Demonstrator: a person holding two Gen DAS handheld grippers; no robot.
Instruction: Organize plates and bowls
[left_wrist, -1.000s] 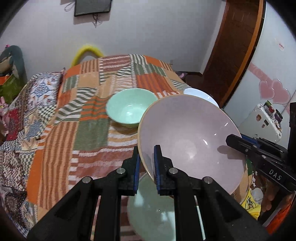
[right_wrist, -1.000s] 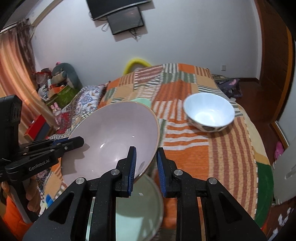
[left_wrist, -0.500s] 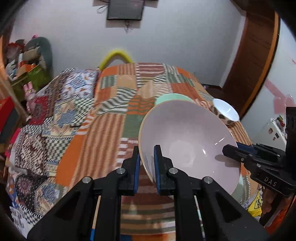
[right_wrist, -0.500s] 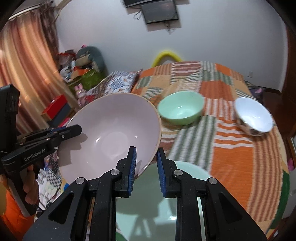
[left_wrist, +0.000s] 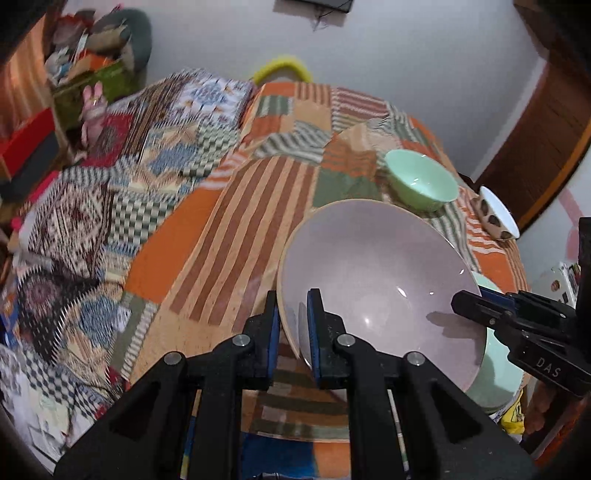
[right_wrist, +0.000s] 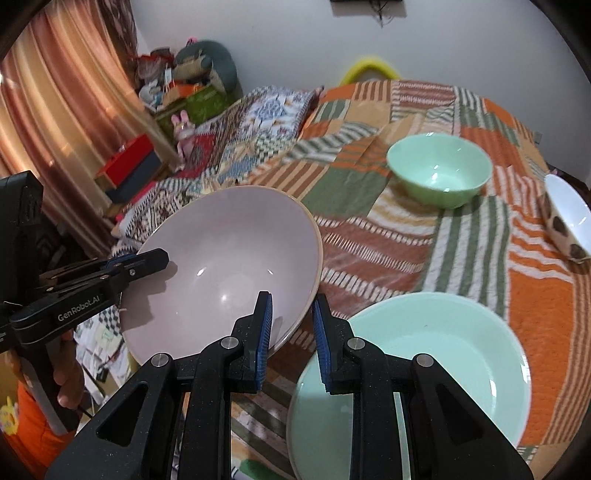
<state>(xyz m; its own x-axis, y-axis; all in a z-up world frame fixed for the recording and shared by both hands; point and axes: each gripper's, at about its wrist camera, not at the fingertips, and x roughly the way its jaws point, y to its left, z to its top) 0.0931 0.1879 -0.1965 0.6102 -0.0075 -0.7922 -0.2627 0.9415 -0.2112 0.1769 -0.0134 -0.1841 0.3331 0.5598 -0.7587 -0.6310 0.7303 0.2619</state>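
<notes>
A wide pale pink bowl (left_wrist: 376, 273) (right_wrist: 229, 254) hangs tilted above the patchwork bedspread, held from both sides. My left gripper (left_wrist: 291, 325) is shut on its near-left rim, and my right gripper (right_wrist: 291, 317) is shut on its right rim. Each gripper shows in the other's view: the right gripper (left_wrist: 517, 317) at the bowl's far edge, the left gripper (right_wrist: 110, 273) at its left edge. A mint green plate (right_wrist: 436, 354) lies on the bed just right of the pink bowl. Farther back sit a mint green bowl (right_wrist: 439, 170) and a white bowl with brown spots (right_wrist: 569, 218).
The bedspread (left_wrist: 229, 221) is a striped orange, green and white patchwork; a darker patterned quilt (left_wrist: 81, 206) covers its left side. Boxes and toys (right_wrist: 173, 96) pile by the curtain (right_wrist: 55, 110). A person's hand (right_wrist: 66, 373) grips the left tool. A wooden door (left_wrist: 546, 122) stands at right.
Both grippers have carried the pink bowl leftward and lower over the bed, rolling as they went. The green plate, once under the bowl, now lies to its right.
</notes>
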